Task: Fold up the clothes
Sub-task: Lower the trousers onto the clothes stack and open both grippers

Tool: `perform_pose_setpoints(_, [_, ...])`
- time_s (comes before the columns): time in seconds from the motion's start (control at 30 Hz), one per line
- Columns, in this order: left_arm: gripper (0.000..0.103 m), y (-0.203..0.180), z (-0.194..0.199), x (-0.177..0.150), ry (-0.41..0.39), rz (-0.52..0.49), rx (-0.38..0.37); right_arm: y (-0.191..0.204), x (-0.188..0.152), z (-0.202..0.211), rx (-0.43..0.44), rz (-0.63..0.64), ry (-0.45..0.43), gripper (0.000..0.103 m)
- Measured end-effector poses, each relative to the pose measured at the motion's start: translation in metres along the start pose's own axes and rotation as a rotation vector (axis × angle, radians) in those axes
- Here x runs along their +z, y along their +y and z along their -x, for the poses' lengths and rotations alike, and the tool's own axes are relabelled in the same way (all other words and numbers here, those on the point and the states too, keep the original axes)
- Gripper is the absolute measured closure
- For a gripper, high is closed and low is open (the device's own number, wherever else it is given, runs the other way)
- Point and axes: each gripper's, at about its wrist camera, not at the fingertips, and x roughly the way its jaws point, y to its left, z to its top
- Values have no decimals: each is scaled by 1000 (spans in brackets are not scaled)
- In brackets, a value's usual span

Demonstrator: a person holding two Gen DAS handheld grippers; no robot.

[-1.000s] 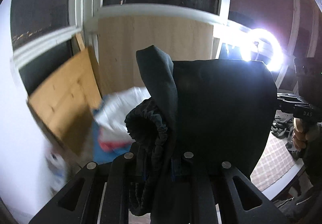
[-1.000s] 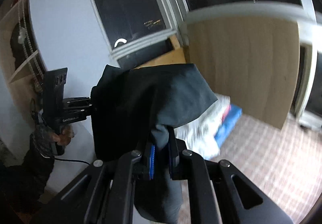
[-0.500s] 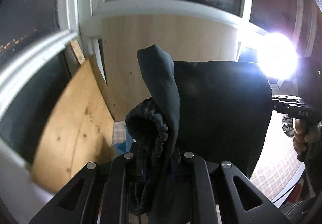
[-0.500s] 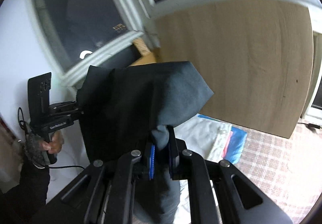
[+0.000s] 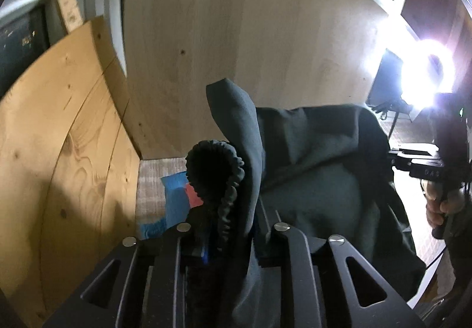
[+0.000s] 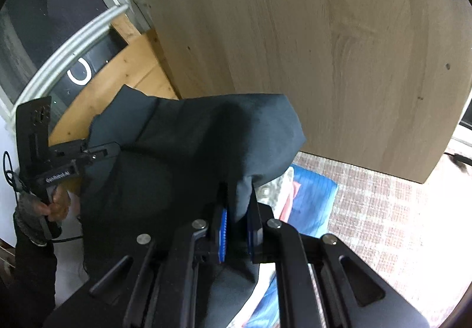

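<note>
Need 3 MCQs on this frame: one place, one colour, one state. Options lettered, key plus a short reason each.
1. Where does the blue and red item lie?
A. on the checked floor covering, by the pale wood panel
B. on a shelf
C. hung on the window frame

2. What colour is the garment held between the two tongs?
A. white
B. dark grey
C. yellow

3. What is between the left tongs?
A. nothing
B. a cable
C. the gathered elastic edge of the garment

Key: 1 A, it lies flat on the checked covering below the panel. 2 B, dark cloth in both views. 3 C, ruched elastic edge runs down between the opening jaws.
</note>
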Motion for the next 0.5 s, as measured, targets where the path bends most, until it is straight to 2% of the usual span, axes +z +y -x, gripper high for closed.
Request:
perform_pose_setpoints(0.1, [75, 11, 2, -1, -10, 66, -8, -7, 3, -2, -45, -1, 45, 66])
perform_pose_setpoints(0.17, [74, 15, 11, -3, -32, 84, 12, -12, 0, 13, -79, -3, 28, 66])
perform_pose_setpoints(0.27, [74, 16, 35, -7, -83, 66, 69, -21, -1, 51, -94, -20, -65, 66])
perform_pose_setpoints(0.33, [77, 15, 58, -6, -135, 55, 110, -13, 3, 69, -93, 7, -127, 66])
perform_pose_setpoints(0.43, [77, 2, 77, 7, -211, 26, 58, 10, 14, 73, -95, 87, -178, 65])
perform_pose_setpoints(0.5, [77, -6, 55, 17, -170, -4, 21, 24, 25, 50, -79, 118, -151, 65])
